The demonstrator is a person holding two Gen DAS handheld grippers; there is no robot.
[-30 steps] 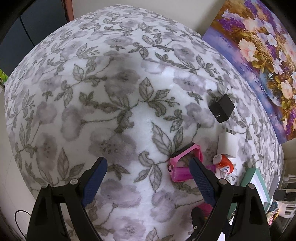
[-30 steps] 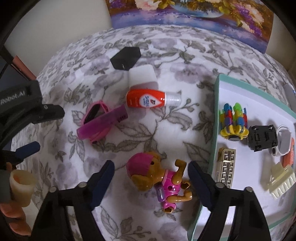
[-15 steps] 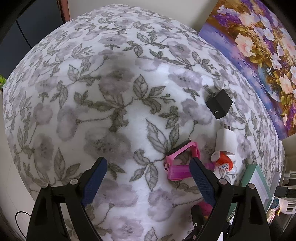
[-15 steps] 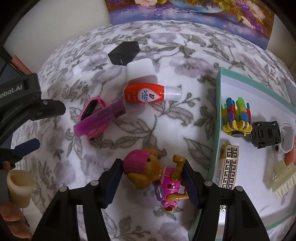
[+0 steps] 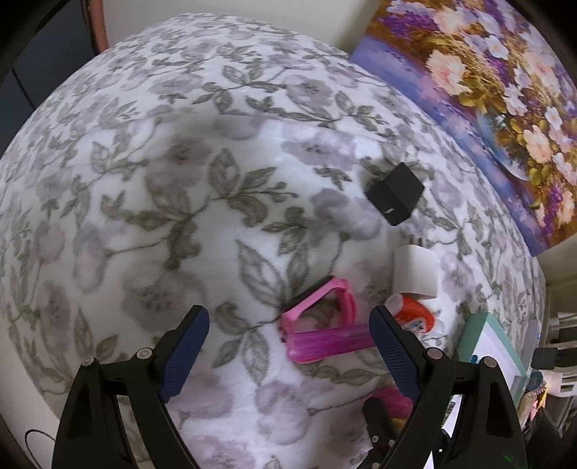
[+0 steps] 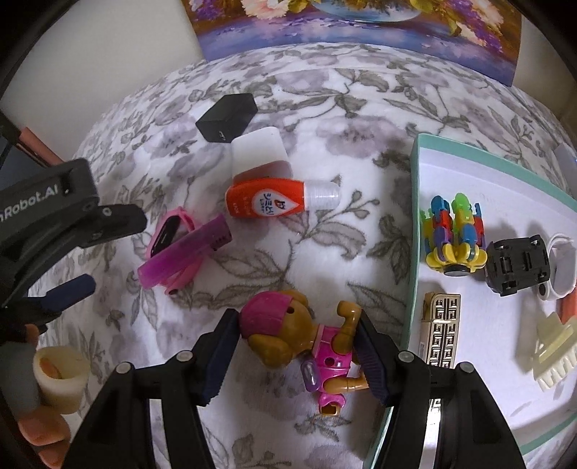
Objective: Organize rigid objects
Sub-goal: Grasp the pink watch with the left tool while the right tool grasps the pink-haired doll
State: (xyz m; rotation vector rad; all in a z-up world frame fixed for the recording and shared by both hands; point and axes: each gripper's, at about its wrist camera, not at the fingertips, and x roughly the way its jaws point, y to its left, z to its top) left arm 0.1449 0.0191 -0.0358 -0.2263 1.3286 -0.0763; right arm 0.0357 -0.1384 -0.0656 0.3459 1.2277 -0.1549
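Note:
My right gripper (image 6: 297, 341) is closed around a brown toy dog in pink (image 6: 299, 335) that lies on the floral cloth; both pads touch it. To its right lies a white tray with a teal rim (image 6: 414, 223) holding several small items. My left gripper (image 5: 286, 346) is open and empty above the cloth, its right finger beside a pink watch (image 5: 324, 306) and a purple comb (image 5: 324, 346). It shows in the right wrist view at the left (image 6: 72, 252). An orange bottle (image 6: 268, 200), a white block (image 6: 258, 149) and a black charger (image 6: 227, 117) lie further back.
A flower painting (image 6: 360, 29) leans on the wall at the back. In the tray are a coloured block toy (image 6: 452, 231), a black toy car (image 6: 515, 263), a gold-patterned lighter (image 6: 441, 330) and a cream hair clip (image 6: 555, 357). The cloth edge curves off at left.
My right gripper has moved forward over the toy dog and its fingers have closed in from wide open onto it. My left gripper has drifted slightly; it stays open.

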